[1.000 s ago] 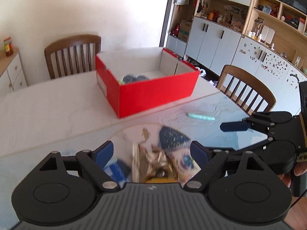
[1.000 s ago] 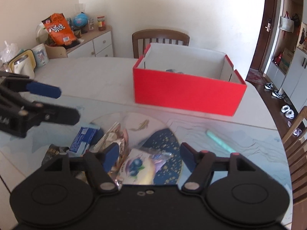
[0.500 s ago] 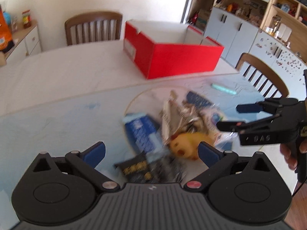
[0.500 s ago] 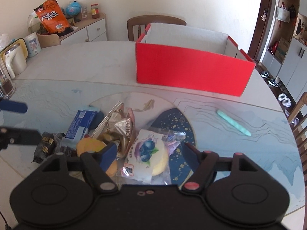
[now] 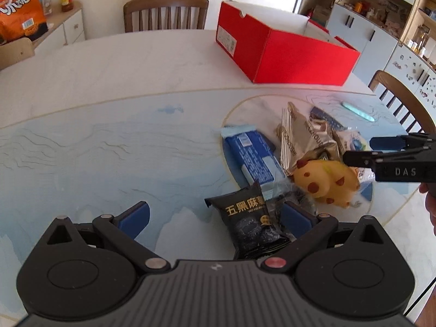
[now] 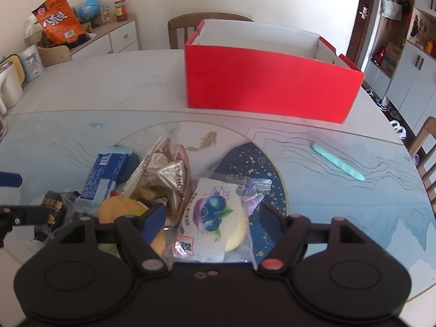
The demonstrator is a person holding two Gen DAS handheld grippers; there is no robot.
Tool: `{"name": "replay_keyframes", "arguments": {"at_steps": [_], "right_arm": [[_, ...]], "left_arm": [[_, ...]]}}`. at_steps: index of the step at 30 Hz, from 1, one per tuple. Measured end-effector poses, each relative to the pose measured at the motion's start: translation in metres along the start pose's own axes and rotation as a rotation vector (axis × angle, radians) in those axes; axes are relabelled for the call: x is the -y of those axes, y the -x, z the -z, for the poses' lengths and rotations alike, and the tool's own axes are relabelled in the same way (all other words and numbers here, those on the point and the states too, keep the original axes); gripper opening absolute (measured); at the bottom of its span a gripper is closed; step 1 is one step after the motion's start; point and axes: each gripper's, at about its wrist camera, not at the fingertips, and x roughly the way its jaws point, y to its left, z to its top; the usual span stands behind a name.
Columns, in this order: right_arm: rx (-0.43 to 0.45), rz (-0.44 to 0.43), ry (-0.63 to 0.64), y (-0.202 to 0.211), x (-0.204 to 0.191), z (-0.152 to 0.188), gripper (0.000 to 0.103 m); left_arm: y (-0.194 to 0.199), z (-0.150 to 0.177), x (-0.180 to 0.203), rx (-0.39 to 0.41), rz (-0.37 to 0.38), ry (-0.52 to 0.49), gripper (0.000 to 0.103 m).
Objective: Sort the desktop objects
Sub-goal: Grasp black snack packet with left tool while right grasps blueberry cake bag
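Observation:
A pile of snacks lies on the table: a black packet (image 5: 249, 222), a blue wrapper (image 5: 250, 158), gold bags (image 5: 308, 139), a yellow spotted toy (image 5: 327, 181) and a blueberry pastry packet (image 6: 212, 215). My left gripper (image 5: 215, 218) is open, low over the table, with the black packet between its fingers. My right gripper (image 6: 212, 218) is open over the blueberry packet; it also shows in the left wrist view (image 5: 381, 150) above the toy. A red box (image 6: 269, 81) stands open behind the pile. A teal pen (image 6: 338, 164) lies to the right.
Wooden chairs (image 5: 166, 13) stand at the far side and right of the table. A sideboard (image 6: 109, 35) at the left holds an orange snack bag (image 6: 58, 20) and jars. Cups (image 6: 30, 62) stand at the table's left edge. White cabinets (image 5: 362, 30) line the right wall.
Both grippers have drawn back and lowered toward the pile. The left has swung left, so the black packet now lies between its fingers. The right sits closer over the blueberry packet.

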Motion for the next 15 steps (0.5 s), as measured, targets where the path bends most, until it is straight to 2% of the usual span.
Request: {"name": "replay_keyframes", "arguments": {"at_steps": [8, 15], "right_arm": [[-0.030, 0.024, -0.007, -0.017, 0.002, 0.004, 0.073], [-0.025, 0.046, 0.022, -0.010, 0.015, 0.006, 0.073]], "left_arm": [[-0.016, 0.006, 0.000, -0.035, 0.002, 0.039, 0.101], [-0.014, 0.008, -0.002, -0.030, 0.017, 0.040, 0.100]]}}
